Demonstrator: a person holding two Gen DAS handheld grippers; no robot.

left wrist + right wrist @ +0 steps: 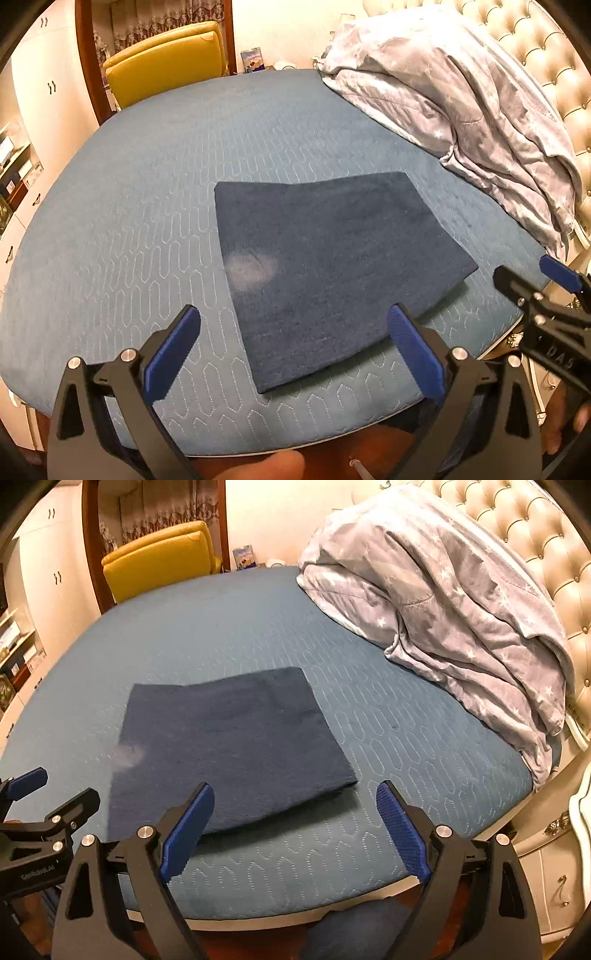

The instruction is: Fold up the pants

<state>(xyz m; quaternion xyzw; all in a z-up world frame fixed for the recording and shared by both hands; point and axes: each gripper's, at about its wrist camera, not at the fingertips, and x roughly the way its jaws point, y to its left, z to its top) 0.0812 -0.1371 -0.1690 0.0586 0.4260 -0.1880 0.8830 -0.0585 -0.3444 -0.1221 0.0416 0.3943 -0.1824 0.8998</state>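
The dark blue pants (332, 273) lie folded into a flat rectangle on the blue quilted bed (155, 206), with a pale faded patch near their left edge. They also show in the right wrist view (232, 749). My left gripper (295, 350) is open and empty, held above the near edge of the pants. My right gripper (295, 830) is open and empty, above the near right corner of the pants. The right gripper also shows at the right of the left wrist view (532, 288). The left gripper shows at the left of the right wrist view (40, 805).
A crumpled grey star-print duvet (465, 96) is heaped at the back right against a cream tufted headboard (546, 48). A yellow chair (166, 62) stands behind the bed. White cupboards (37, 74) line the left wall. A white nightstand (554, 878) stands at the right.
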